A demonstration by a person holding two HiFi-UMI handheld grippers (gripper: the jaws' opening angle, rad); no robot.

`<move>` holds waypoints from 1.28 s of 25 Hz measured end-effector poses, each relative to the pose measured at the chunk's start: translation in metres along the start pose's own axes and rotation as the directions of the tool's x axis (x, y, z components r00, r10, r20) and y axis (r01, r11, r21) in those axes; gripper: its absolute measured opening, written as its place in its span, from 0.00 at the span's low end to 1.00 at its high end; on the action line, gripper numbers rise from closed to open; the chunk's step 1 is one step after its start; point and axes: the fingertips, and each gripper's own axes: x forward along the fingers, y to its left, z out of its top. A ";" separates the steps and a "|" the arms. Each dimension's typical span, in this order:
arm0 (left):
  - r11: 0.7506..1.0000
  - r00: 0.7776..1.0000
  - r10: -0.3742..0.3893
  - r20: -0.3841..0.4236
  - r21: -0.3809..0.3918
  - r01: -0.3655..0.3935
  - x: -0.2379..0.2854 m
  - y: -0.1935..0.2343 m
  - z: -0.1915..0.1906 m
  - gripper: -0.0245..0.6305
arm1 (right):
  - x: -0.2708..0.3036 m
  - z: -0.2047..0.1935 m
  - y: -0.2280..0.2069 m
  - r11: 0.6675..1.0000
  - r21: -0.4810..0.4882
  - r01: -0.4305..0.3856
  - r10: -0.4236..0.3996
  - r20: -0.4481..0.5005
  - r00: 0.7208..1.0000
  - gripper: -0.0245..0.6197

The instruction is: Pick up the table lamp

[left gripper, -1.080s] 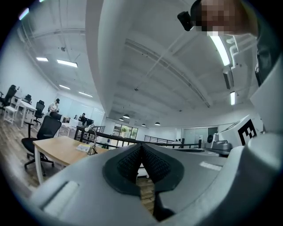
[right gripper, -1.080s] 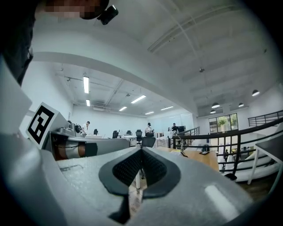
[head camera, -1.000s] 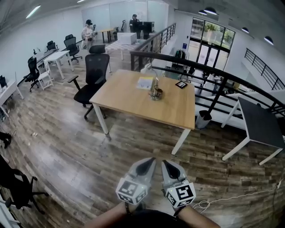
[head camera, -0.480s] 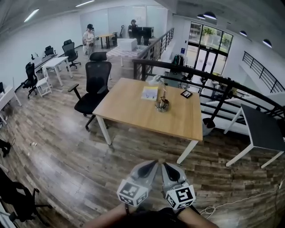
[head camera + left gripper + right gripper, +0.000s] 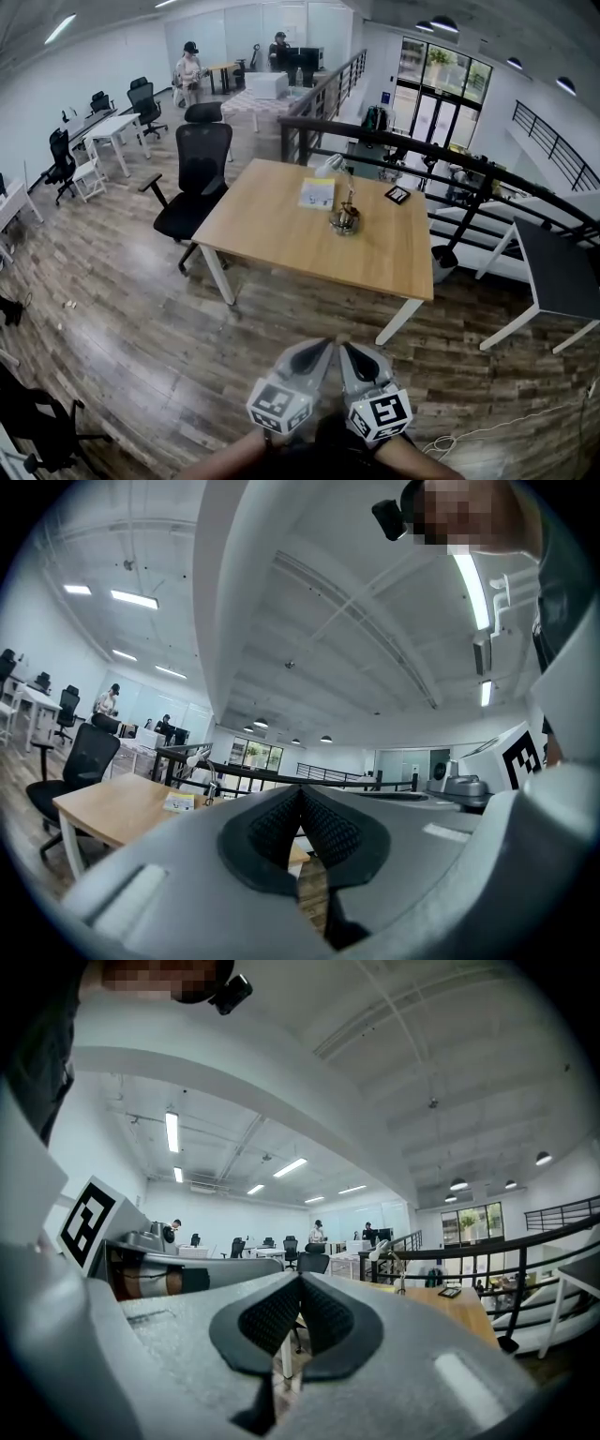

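Both grippers are empty. The grey left gripper (image 5: 324, 342) has its jaws pressed together with nothing between the pads. The grey right gripper (image 5: 345, 344) is the same: jaws closed flat on each other.

The white table lamp with a thin bent arm (image 5: 329, 165) stands well ahead of both jaw tips, slightly right of the right gripper's line, on the far half of the light wooden table with white legs (image 5: 272, 225). Its base is near a yellow-and-white booklet (image 5: 317, 193). A black office chair (image 5: 201, 167) sits off to the left of the jaws, at the table's left end.

Compared with a second ago, the table and lamp are nearer. I've carried both grippers forward side by side, still level, jaws unchanged. Nothing touched yet, and floor still lies between the tips and the table edge.
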 end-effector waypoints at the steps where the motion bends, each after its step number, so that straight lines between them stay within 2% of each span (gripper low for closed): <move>1: 1.000 1.000 0.005 -0.003 0.002 -0.005 0.006 0.005 -0.001 0.04 | 0.006 -0.001 -0.006 1.000 0.002 -0.003 0.003 0.000 1.000 0.04; 10: 0.999 0.999 0.044 -0.019 0.012 -0.044 0.080 0.045 -0.004 0.04 | 0.060 -0.003 -0.076 0.999 0.024 -0.034 0.034 -0.004 0.999 0.04; 23: 0.996 0.996 0.088 -0.008 0.016 -0.088 0.214 0.083 0.002 0.04 | 0.122 0.002 -0.204 0.998 0.027 -0.063 0.063 0.002 0.998 0.04; 27: 0.994 0.994 0.108 -0.008 0.017 -0.108 0.232 0.093 -0.004 0.04 | 0.134 0.000 -0.228 0.997 0.034 -0.064 0.064 0.004 0.998 0.04; 32: 0.992 0.992 0.128 -0.018 0.012 -0.128 0.250 0.115 -0.007 0.04 | 0.154 -0.007 -0.237 0.996 0.050 -0.079 0.080 -0.013 0.997 0.04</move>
